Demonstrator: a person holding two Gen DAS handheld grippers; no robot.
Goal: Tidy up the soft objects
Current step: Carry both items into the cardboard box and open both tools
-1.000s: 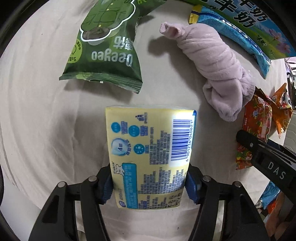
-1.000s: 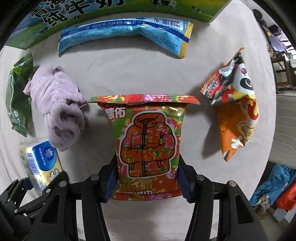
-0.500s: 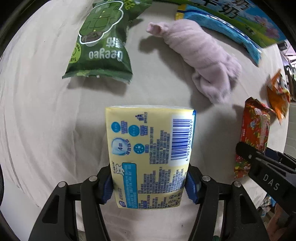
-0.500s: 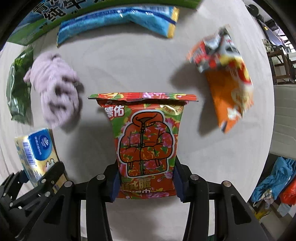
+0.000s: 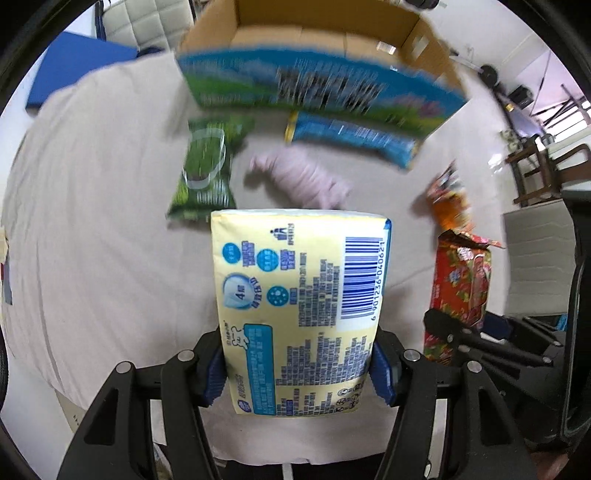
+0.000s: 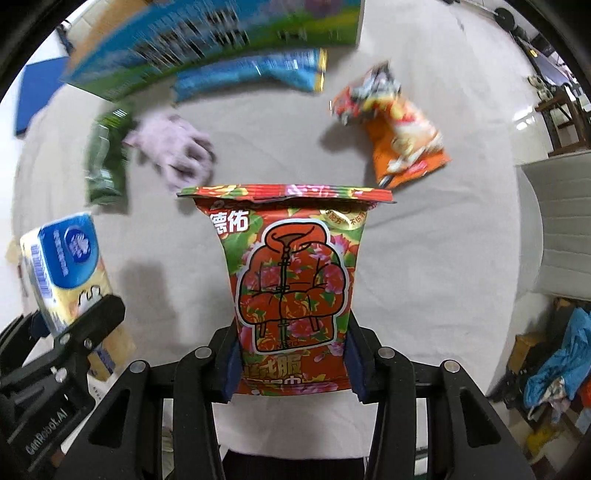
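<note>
Left gripper (image 5: 299, 363) jaws pinch the yellow tissue pack (image 5: 301, 306) at centre frame, above the cloth-covered worktop (image 5: 92, 240). Right gripper (image 6: 291, 363) jaws squeeze the red floral snack bag (image 6: 290, 280) mid-frame; the open cardboard box (image 5: 325, 33) sits along the top.

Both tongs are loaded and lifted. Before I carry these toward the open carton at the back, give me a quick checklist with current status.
1. Left tongs gripping the yellow tissue pack: ok, pads press both sides near its lower end.
2. Right tongs gripping the red floral snack bag: ok, held at the bottom, top seal standing free.
3. Both items off the cloth-covered table: ok, shadows lie below them.
4. Open cardboard carton reachable: ok, its opening faces up beyond the table items.
5. Carton contents and free room: cannot tell, interior mostly hidden.
6. Items left on the table: purple sock, green packet, blue packet, orange bag: not ok, unsorted.
</note>
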